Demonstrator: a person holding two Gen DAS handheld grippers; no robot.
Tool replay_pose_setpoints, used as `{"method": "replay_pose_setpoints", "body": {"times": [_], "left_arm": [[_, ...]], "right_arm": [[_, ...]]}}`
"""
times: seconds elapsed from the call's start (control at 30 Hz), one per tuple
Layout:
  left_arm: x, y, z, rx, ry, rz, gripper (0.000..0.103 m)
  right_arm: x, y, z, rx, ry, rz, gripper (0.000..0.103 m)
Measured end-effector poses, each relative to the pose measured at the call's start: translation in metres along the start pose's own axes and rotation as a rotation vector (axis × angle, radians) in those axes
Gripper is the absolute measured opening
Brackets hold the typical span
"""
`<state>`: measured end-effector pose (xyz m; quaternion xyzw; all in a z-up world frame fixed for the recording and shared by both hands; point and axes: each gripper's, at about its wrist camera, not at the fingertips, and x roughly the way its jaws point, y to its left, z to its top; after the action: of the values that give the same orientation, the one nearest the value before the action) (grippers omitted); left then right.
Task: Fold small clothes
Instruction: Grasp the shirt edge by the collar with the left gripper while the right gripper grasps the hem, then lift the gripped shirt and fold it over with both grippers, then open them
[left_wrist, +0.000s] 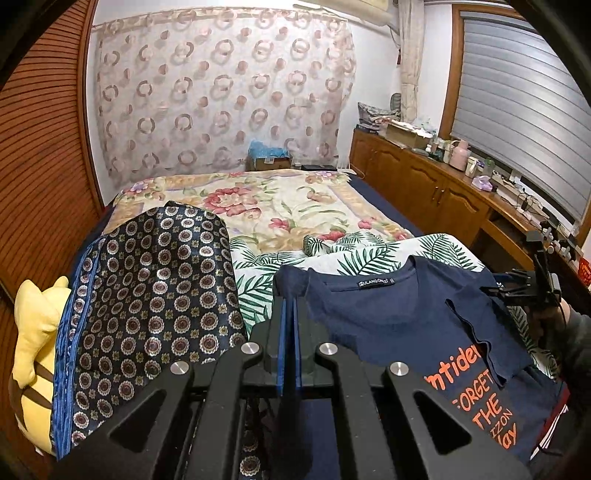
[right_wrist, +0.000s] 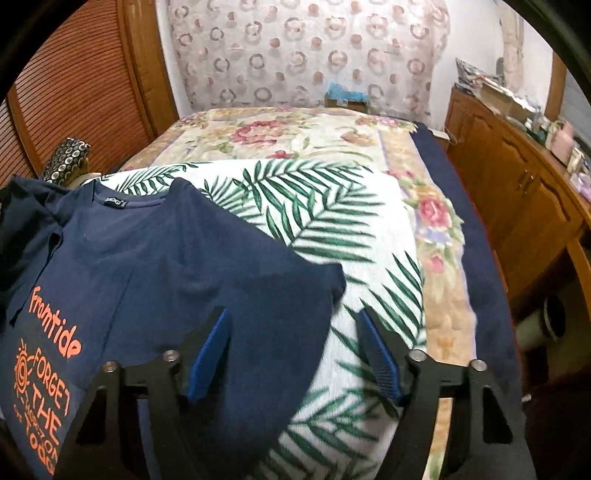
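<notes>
A navy T-shirt (right_wrist: 155, 258) with orange print is spread face up on a palm-leaf blanket (right_wrist: 314, 206) at the near end of the bed (right_wrist: 280, 129). Its collar is turned toward the far wall.

Left tool (left_wrist: 290, 306): blue pads are seen pressed together, jaws closed, at the shirt's shoulder edge beside the collar. Whether cloth is pinched between them cannot be told; the fabric is seen right against the tips.

Right tool (right_wrist: 295, 325): jaws are held fairly wide. The shirt's sleeve (right_wrist: 280, 295) is seen between the two fingers, with the left finger over the cloth and the right finger over the blanket. The pads are not seen pressing on the fabric. In the left wrist view the right tool (left_wrist: 524, 291) is seen at the shirt's far side, held by a hand (left_wrist: 550, 317).

A dark patterned cloth (left_wrist: 155, 288) and a yellow plush toy (left_wrist: 37, 332) are seen left of the shirt. A wooden cabinet (left_wrist: 436, 184) with clutter on top is seen along the right wall.
</notes>
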<state>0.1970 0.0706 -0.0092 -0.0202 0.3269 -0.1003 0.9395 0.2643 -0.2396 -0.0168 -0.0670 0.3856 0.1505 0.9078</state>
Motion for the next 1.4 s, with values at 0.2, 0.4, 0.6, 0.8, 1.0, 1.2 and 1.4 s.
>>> {"method": "replay_pose_setpoints", "body": {"times": [0.2,0.4,0.6,0.8,1.0,1.2,1.4], "left_arm": [[-0.014,-0.003,-0.007,-0.003,-0.014,-0.004,0.004],[-0.041,0.002,0.002,-0.005,-0.077,0.017,0.003],[-0.050,0.014,0.016,-0.005,-0.126,0.059,0.003],[-0.055,0.029,0.014,-0.045,-0.145,0.052,0.001],[-0.034,0.041,0.000,-0.054,-0.091,0.080,0.001],[0.000,0.060,-0.002,-0.092,0.002,0.061,0.040],[0.031,0.057,-0.002,-0.070,0.075,0.066,0.040]], "right_arm": [[-0.001,-0.005,-0.002,0.000,-0.016,0.087,0.010],[-0.046,0.004,0.012,-0.020,-0.147,0.068,0.004],[-0.089,0.002,0.052,-0.043,-0.222,-0.062,0.004],[-0.069,0.002,0.058,-0.071,-0.146,-0.143,0.004],[-0.075,0.017,0.059,-0.098,-0.139,-0.129,0.004],[-0.069,0.013,0.062,-0.071,-0.104,-0.110,0.004],[-0.065,0.011,0.062,-0.076,-0.093,-0.091,0.004]]}}
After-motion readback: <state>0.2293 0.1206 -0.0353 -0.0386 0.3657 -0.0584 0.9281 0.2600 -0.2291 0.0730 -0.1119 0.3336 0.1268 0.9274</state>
